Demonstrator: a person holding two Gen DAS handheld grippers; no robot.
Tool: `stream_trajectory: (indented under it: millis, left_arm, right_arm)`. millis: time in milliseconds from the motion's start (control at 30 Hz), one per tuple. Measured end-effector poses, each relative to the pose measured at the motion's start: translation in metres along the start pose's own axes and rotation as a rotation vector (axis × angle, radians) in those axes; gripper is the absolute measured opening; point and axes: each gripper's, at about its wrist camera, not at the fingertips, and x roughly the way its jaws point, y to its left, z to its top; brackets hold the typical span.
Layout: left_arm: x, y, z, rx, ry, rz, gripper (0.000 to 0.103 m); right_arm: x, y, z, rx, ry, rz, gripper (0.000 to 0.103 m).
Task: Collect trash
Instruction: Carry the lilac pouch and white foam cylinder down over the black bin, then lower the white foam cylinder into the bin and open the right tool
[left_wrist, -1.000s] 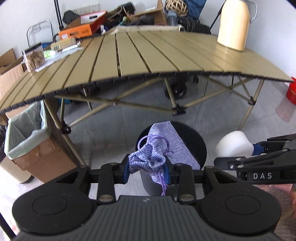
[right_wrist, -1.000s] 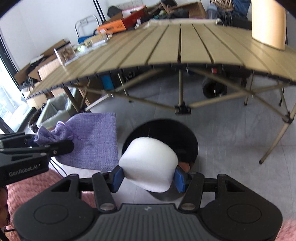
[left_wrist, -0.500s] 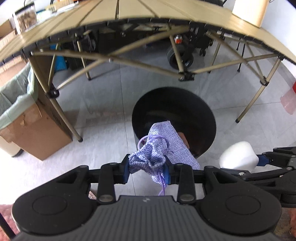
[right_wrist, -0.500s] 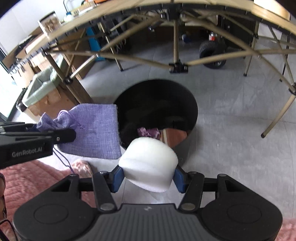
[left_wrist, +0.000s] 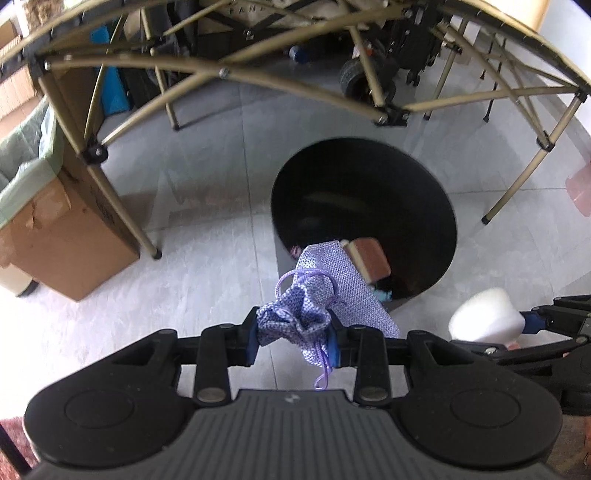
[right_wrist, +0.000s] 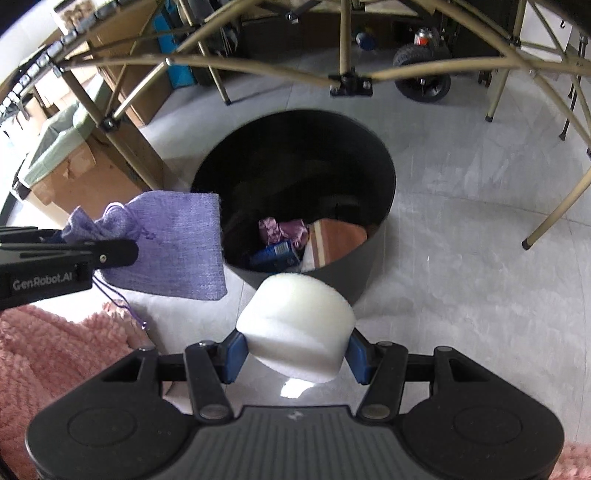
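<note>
Much of the black bin's (right_wrist: 365, 258) inside is dark; only a few scraps show at the bottom: a pink crumple (right_wrist: 282, 230), a blue packet (right_wrist: 275, 254) and a brown block (right_wrist: 340, 242). Two grippers, each with one thing. The left gripper (left_wrist: 293, 341) is clenched on the gathered neck of one purple pouch (left_wrist: 332, 291), over the bin's near rim. The right gripper (right_wrist: 295, 352) grasps one white foam piece (right_wrist: 297, 326) just short of the bin.

Both grippers are black: the left gripper (left_wrist: 291, 338) and right gripper (right_wrist: 295, 349) have blue pads, ribbed housings, round silver screws (white "GenRobot.AI" lettering along one finger).
</note>
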Motion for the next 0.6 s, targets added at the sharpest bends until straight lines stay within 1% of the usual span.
stream_trajectory:
  millis: [167,267,467,600]
  left_arm:
    - [0.002,0.005,0.002,-0.023,0.004,-0.017,0.035]
    - [0.003,0.009,0.004,-0.043,-0.002,-0.024,0.035]
    - [-0.001,0.025,0.011,-0.094,-0.034,-0.001,0.035]
    - [-0.001,0.041,0.017,-0.134,-0.050,0.017,0.035]
  right_arm:
    - [0.006,0.001,0.002,-0.002,0.007,0.004,0.054]
    - [0.003,0.000,0.006,-0.002,-0.015,0.011,0.054]
    - [0.000,0.009,0.025,-0.034,-0.064,0.006,0.054]
    - [0.007,0.013,0.044,-0.049,-0.073,-0.004,0.054]
